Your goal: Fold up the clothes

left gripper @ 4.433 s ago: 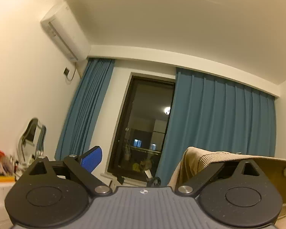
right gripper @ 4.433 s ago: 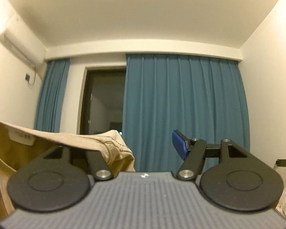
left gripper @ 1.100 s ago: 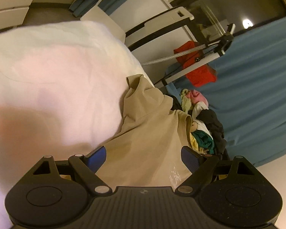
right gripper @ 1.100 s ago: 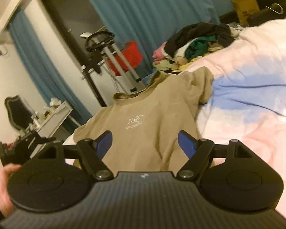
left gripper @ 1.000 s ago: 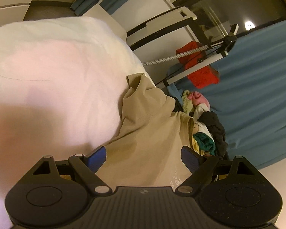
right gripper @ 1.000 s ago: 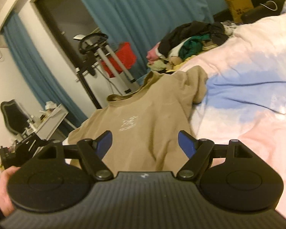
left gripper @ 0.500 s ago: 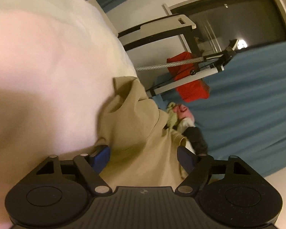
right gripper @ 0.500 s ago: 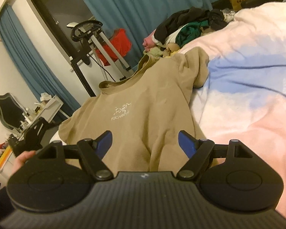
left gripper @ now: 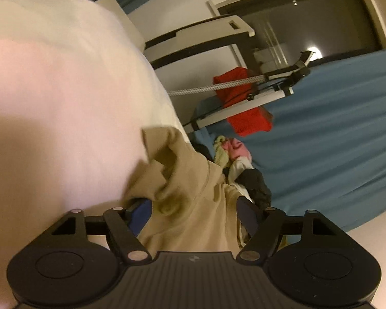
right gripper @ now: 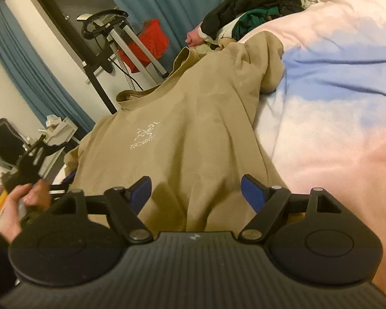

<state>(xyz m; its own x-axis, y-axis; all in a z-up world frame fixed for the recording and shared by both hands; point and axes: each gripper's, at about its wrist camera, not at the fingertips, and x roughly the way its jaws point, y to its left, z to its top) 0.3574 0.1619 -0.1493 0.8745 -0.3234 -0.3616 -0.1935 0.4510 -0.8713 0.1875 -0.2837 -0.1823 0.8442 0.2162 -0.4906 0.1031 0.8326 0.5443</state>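
A tan T-shirt (right gripper: pixel 193 134) with a white chest logo lies face up on the bed, collar toward the far edge. My right gripper (right gripper: pixel 196 191) is open, its blue pads either side of the shirt's lower body just above the cloth. My left gripper (left gripper: pixel 194 212) is open over the shirt's crumpled left sleeve (left gripper: pixel 167 164); the cloth lies between the jaws. The left gripper and the hand holding it also show at the left of the right wrist view (right gripper: pixel 31 177).
The bed has a pink, white and blue cover (right gripper: pixel 334 90). A pile of dark and coloured clothes (right gripper: pixel 244 5) lies at the far edge. An exercise machine (right gripper: pixel 115 33) with a red cloth and blue curtains stand beyond. A white dresser (right gripper: pixel 56 128) is at left.
Both grippers have dropped closer to the shirt. The left one moved in onto the sleeve, which is now bunched between its jaws. The right one slid forward over the lower body.
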